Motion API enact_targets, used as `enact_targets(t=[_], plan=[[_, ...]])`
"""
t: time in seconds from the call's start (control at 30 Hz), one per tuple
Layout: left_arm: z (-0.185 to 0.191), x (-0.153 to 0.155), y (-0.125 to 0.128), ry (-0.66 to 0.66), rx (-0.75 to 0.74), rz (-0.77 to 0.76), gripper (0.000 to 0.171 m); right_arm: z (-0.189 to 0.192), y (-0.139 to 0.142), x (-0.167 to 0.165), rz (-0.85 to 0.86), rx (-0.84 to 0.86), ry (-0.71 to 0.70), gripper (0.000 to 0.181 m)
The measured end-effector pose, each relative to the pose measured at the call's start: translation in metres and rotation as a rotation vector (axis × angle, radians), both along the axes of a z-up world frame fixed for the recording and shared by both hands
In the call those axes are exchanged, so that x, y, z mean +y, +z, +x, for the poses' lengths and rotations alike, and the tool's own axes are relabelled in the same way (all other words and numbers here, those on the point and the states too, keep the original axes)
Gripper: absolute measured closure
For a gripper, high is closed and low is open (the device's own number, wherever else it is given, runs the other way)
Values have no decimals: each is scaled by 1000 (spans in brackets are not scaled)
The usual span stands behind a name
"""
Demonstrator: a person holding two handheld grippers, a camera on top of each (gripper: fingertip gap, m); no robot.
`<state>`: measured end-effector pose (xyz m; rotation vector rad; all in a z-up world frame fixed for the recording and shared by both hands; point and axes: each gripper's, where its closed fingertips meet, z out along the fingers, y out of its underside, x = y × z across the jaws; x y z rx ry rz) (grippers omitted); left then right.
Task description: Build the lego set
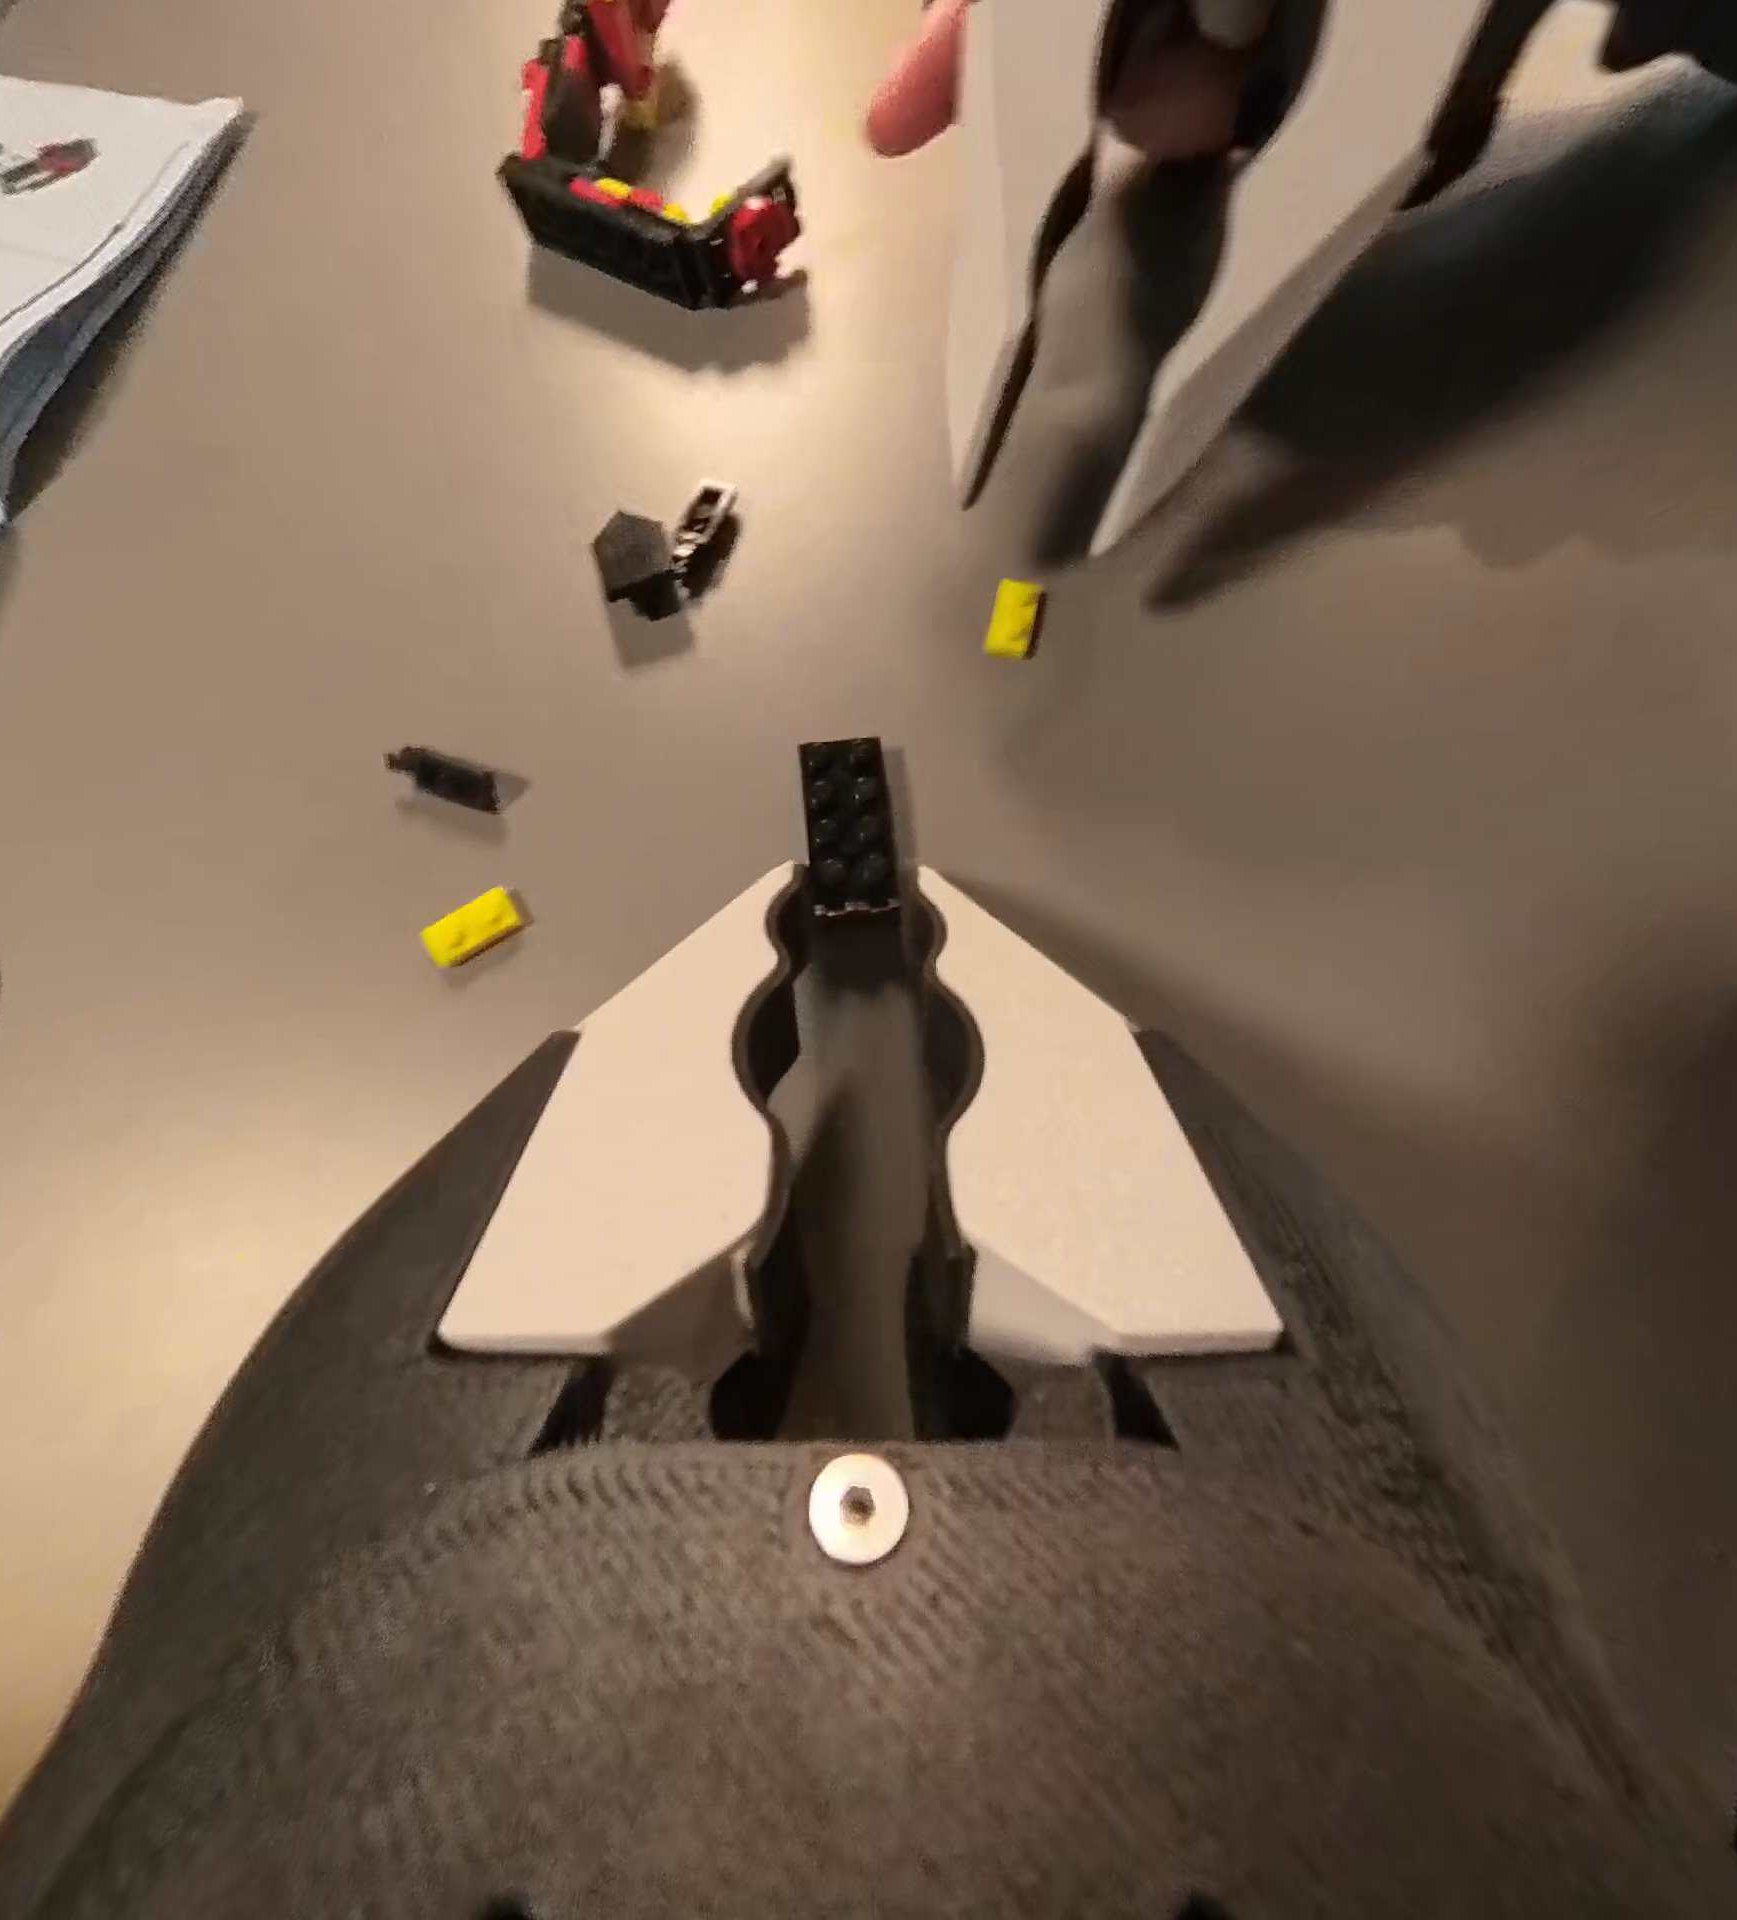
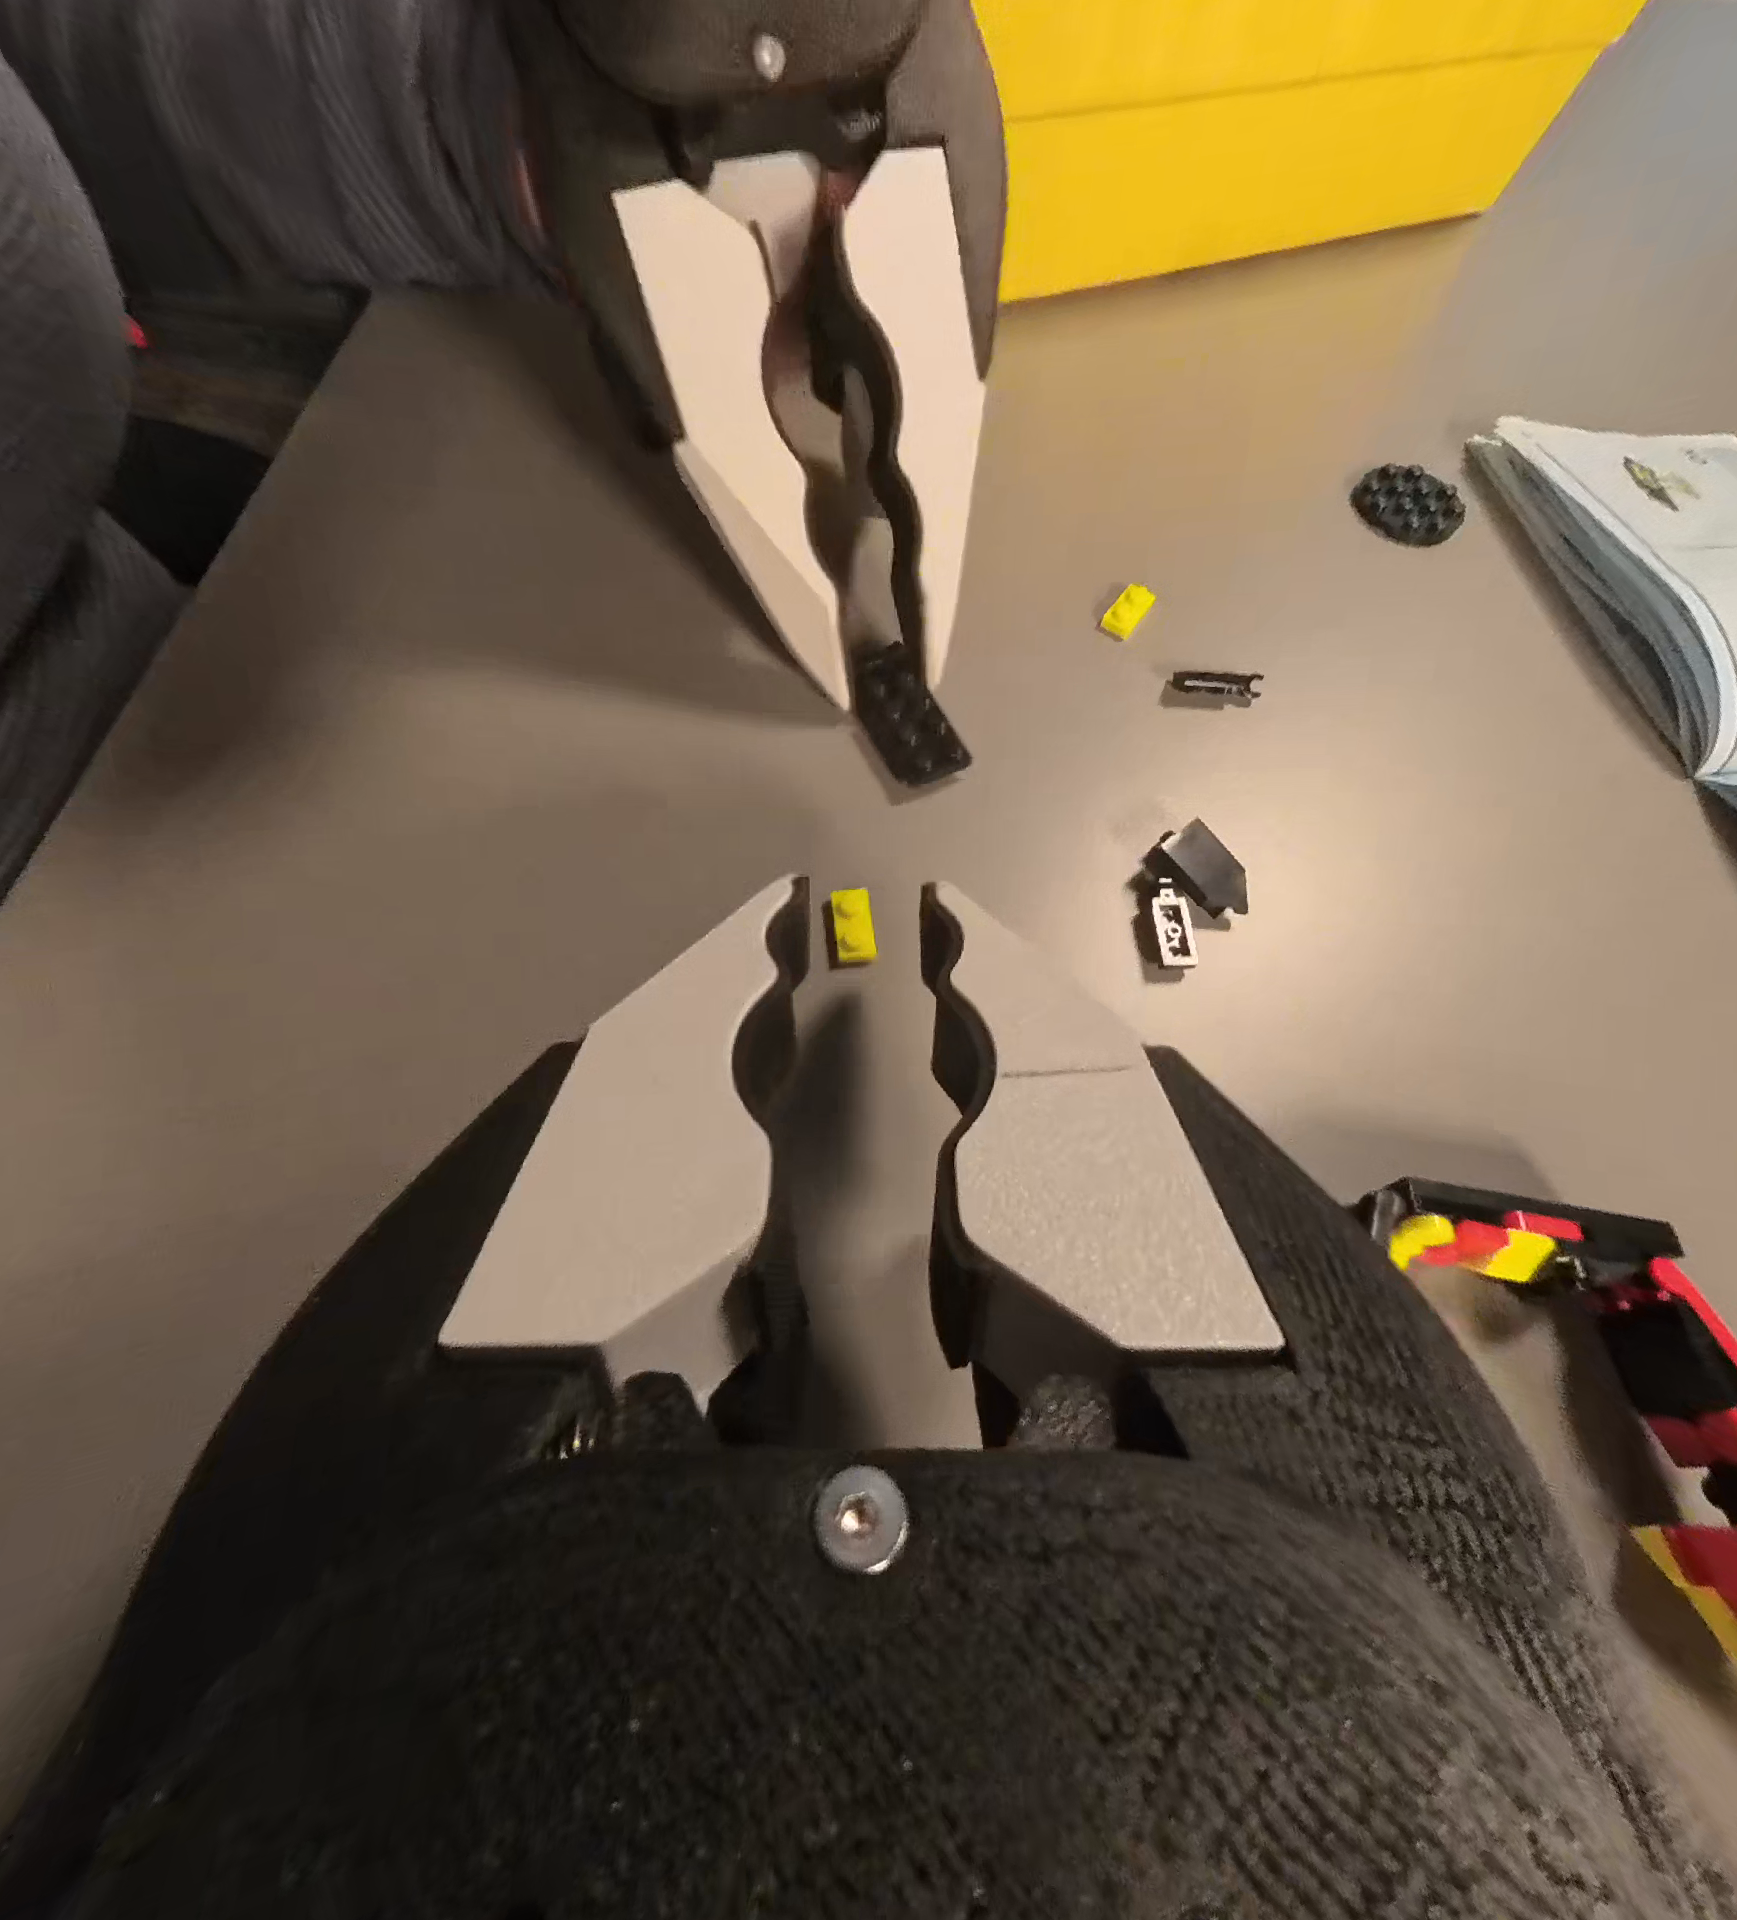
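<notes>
My left gripper (image 1: 851, 883) is shut on one end of a black 2x4 plate (image 1: 846, 816), which sticks out forward, low over the table. The right wrist view shows this gripper (image 2: 890, 681) with the plate (image 2: 914, 732) slanting down to the table. My right gripper (image 2: 859, 896) is open, its fingertips on either side of a yellow 1x2 plate (image 2: 851, 927) lying on the table. In the left wrist view the right gripper (image 1: 1035, 530) hovers just behind that yellow plate (image 1: 1012, 619). The partly built red, black and yellow model (image 1: 656, 229) lies beyond.
Loose on the grey table (image 2: 428, 831) are a second yellow plate (image 1: 474, 925), a black clip piece (image 1: 448, 777), a black slope with a grey piece (image 1: 656, 556) and a round black plate (image 2: 1407, 504). An open instruction booklet (image 2: 1674, 582) lies nearby. A yellow block (image 2: 1259, 135) stands beyond the table's edge. Some 7 cm of space lies between my two pairs of fingers.
</notes>
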<state>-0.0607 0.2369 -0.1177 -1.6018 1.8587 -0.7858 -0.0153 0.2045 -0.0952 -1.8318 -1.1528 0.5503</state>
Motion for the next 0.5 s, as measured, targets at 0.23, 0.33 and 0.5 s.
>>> enact_targets(t=[0.23,0.33,0.5], plan=[[7,-9,0,-46,-13,-86,155,0,-9,-1,-64,-32,17,155],[6,-10,0,-67,-14,-54,155,-1,-13,1,-76,-52,26,157],[6,-11,0,-79,-16,-42,155,-1,-21,0,-111,-96,43,171]])
